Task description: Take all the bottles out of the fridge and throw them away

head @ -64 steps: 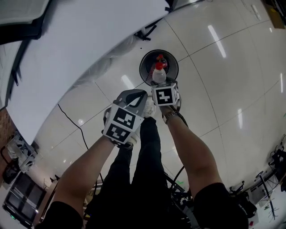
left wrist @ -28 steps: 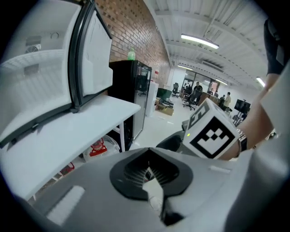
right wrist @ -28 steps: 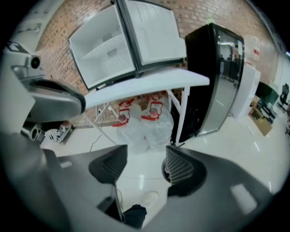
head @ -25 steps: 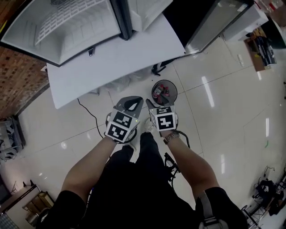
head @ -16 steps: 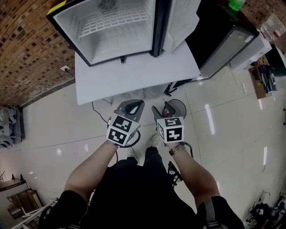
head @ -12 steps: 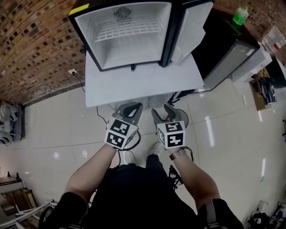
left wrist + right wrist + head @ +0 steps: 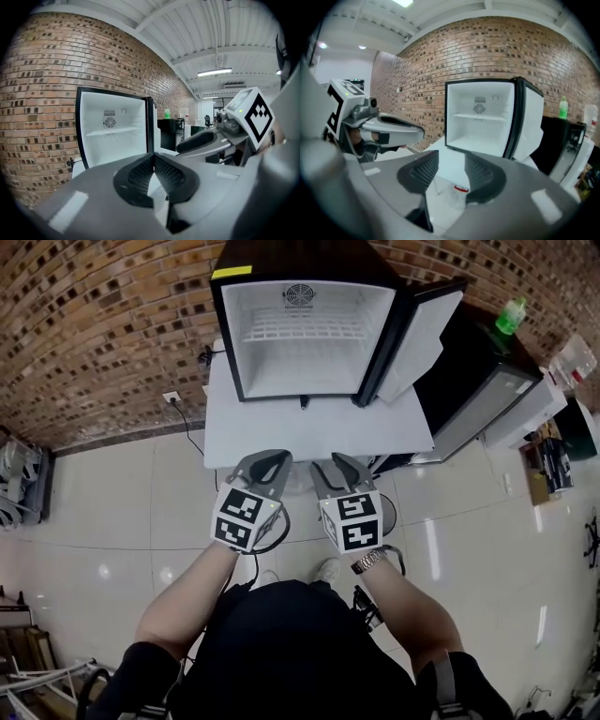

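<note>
The small black fridge [image 7: 309,334] stands open on a white table [image 7: 309,432]; its white inside and wire shelf hold no bottle that I can see. Both grippers hang side by side in front of the table. My left gripper [image 7: 270,459] is shut with nothing in it, its ribbed pads touching in the left gripper view [image 7: 153,161]. My right gripper [image 7: 335,468] is open; its jaws have just been closing, and the gap [image 7: 451,171] between them holds nothing. A green bottle [image 7: 511,317] stands on the black cabinet [image 7: 469,381] to the right of the fridge.
The fridge door [image 7: 422,329] swings out to the right. A brick wall [image 7: 112,324] runs behind the fridge. Something clear with a red band [image 7: 460,189] lies low beyond the right jaws. Glossy tiled floor [image 7: 112,521] spreads to the left and right.
The view has swung up from the floor bin with bottles to the open fridge. Both grippers rose and now point at the table. The right jaws stand narrower.
</note>
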### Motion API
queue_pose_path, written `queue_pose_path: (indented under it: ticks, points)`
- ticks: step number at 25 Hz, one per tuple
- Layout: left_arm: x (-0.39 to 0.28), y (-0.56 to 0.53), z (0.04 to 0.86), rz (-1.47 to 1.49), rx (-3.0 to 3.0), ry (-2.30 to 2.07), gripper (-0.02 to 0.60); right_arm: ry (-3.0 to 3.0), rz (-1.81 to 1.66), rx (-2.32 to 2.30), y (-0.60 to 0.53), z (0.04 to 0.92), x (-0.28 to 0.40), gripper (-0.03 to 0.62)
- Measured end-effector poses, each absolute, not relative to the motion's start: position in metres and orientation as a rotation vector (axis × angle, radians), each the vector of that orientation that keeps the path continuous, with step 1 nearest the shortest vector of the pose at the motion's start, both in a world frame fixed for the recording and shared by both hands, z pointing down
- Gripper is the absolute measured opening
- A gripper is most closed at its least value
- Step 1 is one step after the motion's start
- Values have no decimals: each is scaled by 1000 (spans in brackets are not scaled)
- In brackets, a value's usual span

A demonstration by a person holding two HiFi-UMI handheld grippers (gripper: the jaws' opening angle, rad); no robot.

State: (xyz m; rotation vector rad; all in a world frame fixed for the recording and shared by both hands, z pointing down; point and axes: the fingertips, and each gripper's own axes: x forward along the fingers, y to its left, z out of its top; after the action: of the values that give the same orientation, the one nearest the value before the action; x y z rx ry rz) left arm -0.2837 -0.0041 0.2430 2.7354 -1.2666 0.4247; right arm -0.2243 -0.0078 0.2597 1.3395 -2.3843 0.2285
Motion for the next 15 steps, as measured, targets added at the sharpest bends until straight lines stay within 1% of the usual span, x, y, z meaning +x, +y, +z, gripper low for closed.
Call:
queue_pose_path:
  ticks: [5,8,12,15]
  points:
    - [-296,-3,231,392,2743,-1311,3,-2409,160,1359,-13,234,-234,137]
    - [-301,-2,224,371,2755,-1330,3,-2419,118,1381,-15,222,-237,97]
    - [-302,-2,213,354,2779,-1336,3,-2432,56,1409,-14,206,-240,3]
    - [-301,-3,206,343,2794,-1343,3,-2450,30,1413,-11,197,-243,3]
